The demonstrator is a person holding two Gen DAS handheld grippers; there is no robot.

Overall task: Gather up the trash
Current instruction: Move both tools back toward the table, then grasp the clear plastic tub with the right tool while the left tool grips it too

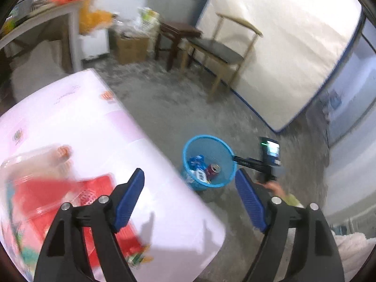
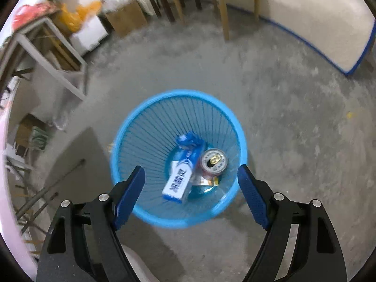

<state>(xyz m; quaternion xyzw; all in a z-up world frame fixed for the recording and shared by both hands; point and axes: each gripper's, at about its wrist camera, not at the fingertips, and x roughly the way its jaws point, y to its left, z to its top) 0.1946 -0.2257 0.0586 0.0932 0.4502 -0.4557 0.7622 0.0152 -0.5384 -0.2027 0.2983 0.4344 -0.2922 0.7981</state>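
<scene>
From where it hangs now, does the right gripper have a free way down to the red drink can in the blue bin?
Probably yes: the right gripper hangs open above the blue mesh plastic bin, nothing covering the upright red drink can. The white-and-blue carton beside it crowds one finger.

your right gripper (image 2: 190, 183) points down over the blue mesh basket (image 2: 145, 127), which stands on the grey concrete floor (image 2: 293, 117). its jaws stand wide apart and nothing is between them. at the bottom of the basket you see a red can (image 2: 213, 162) with its top up, close to the right wall. just beside the can, on its left, lies a white and blue box (image 2: 177, 184), and above the box a crumpled blue wrapper (image 2: 189, 141). a white metal frame table (image 2: 58, 56) stands well apart, toward the upper left.
</scene>
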